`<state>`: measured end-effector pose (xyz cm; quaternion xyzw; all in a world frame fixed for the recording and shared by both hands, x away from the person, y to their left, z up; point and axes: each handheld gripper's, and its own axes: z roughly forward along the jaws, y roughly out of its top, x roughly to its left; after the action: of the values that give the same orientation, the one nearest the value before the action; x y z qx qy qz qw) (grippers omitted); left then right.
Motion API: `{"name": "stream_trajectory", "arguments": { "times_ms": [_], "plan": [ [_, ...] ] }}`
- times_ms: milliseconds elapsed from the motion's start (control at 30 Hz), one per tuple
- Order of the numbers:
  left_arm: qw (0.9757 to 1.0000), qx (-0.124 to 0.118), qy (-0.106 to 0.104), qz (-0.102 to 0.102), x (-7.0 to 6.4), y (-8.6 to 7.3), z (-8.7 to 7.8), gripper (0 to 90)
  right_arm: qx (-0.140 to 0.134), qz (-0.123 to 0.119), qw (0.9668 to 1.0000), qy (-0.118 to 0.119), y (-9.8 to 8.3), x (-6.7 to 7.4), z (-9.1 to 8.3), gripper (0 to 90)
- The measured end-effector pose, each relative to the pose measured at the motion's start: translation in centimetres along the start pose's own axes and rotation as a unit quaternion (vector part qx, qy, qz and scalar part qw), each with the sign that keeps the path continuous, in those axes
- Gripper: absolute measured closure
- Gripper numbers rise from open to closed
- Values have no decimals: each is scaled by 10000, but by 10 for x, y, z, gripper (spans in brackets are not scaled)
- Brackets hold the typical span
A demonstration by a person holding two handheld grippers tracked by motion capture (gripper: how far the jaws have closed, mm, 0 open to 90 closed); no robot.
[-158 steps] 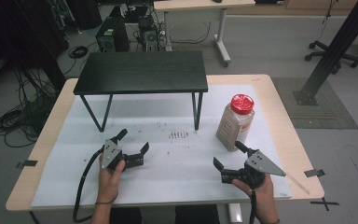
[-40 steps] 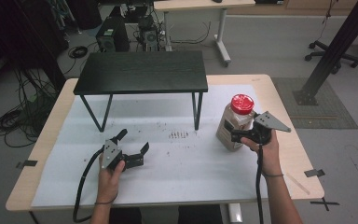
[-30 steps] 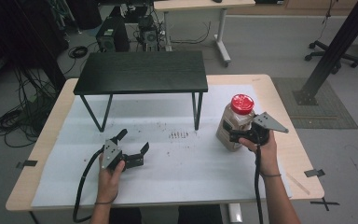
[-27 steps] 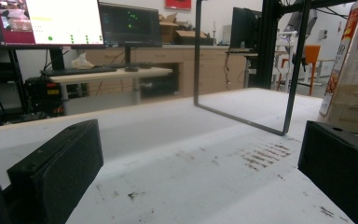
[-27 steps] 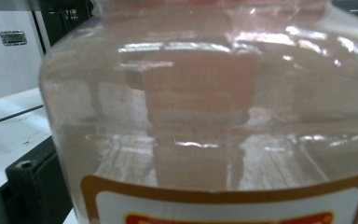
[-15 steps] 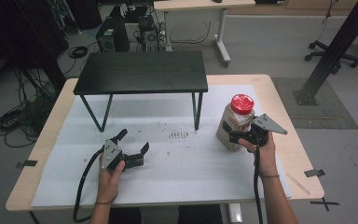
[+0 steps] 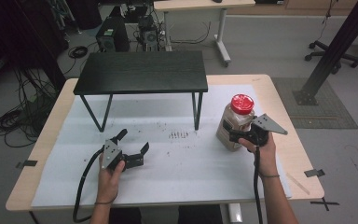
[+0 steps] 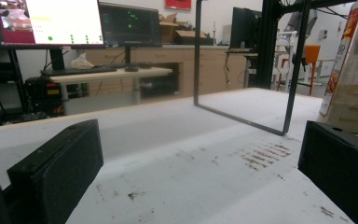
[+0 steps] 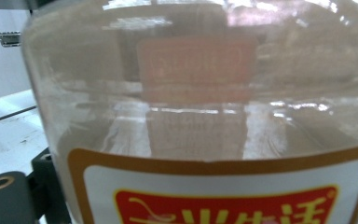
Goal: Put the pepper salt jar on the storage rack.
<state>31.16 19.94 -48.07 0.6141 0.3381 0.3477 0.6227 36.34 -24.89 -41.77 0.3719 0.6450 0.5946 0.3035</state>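
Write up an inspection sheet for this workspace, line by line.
Surface: table under white sheet, brown specks near its middle.
Job's things: red-lidded jar, upright, right of the black stand.
Clutter: nothing seen.
Grippers: right gripper around the jar, jaws have just been closing; left gripper open on the sheet, nothing in it.
Cables: one from each gripper; bundles on the floor.
Surroundings: desks, monitors, chairs.

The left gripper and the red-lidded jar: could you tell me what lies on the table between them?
In the high view, only white table covering with a patch of small dark specks lies between the left gripper and the jar; the left gripper view shows the same smudges.
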Motion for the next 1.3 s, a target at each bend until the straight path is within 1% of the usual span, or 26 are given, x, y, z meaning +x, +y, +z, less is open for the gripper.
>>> {"name": "stream_trajectory", "arguments": {
  "times_ms": [867, 1067, 1300],
  "plan": [
    [10000, -2, 1, 9, 0, 0, 0, 2, -10, -55, 10000, -24, 1, 0, -1, 200],
    [10000, -3, 0, 8, 0, 0, 0, 2, -1, -111, 9999, -32, 1, 1, -1, 223],
    [10000, -3, -1, 13, 0, 0, 0, 2, 31, -204, 9997, -101, 2, 3, -2, 239]
  ]
}}
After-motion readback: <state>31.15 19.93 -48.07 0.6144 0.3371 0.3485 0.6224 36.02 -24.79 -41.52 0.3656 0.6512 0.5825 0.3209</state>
